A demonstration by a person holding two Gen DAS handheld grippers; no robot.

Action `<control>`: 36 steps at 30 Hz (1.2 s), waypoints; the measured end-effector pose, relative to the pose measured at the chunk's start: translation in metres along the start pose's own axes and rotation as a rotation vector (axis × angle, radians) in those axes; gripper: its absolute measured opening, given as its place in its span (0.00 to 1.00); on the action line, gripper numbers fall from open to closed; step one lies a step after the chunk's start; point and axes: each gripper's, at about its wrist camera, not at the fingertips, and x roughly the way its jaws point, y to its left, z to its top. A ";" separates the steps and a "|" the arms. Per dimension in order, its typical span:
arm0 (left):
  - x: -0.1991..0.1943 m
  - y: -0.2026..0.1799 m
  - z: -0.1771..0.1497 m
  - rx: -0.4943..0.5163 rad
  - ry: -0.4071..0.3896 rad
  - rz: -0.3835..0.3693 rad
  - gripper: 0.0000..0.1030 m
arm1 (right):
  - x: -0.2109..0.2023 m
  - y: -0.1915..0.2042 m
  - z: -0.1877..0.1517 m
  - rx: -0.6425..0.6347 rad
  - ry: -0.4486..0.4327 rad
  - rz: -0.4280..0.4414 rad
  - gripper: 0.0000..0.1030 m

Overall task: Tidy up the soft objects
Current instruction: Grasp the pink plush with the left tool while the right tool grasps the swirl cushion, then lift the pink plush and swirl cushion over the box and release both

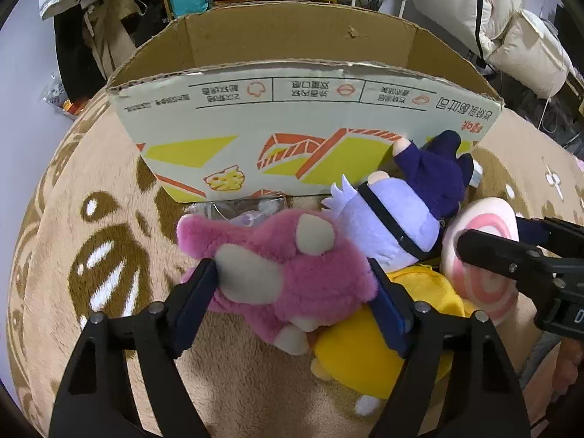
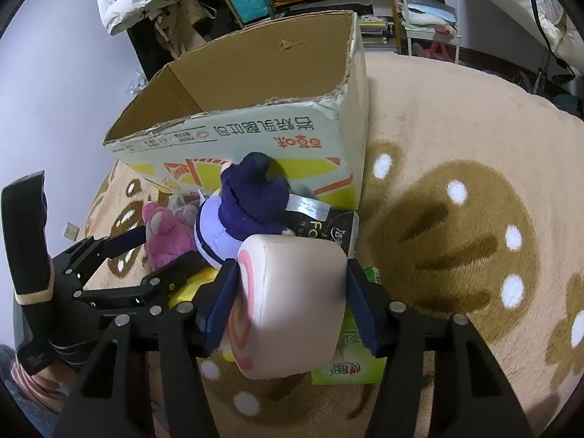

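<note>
Between our left fingers (image 1: 292, 284) we clamp the pink plush (image 1: 288, 273) and between our right fingers (image 2: 288, 292) the roll cushion (image 2: 292, 306), both on the blanket (image 2: 456, 146) before the cardboard box (image 1: 303, 120), so next we judge lifting each over its rim.

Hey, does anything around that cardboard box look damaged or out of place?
Yes. The cardboard box has no flaps: its top edge is ragged and torn, worst at the near right corner, and its print is upside down. Among the plush toys lie non-soft items: a dark packet and a green carton.
</note>
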 end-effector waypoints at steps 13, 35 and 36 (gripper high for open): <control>-0.018 0.009 -0.003 -0.051 -0.065 0.058 0.71 | -0.014 0.004 -0.002 -0.035 -0.055 -0.040 0.41; -0.122 0.021 -0.003 -0.084 -0.483 0.108 0.71 | -0.097 0.033 -0.004 -0.164 -0.457 0.001 0.40; -0.125 0.020 -0.002 -0.080 -0.498 0.110 0.71 | -0.099 0.035 -0.002 -0.170 -0.467 0.004 0.40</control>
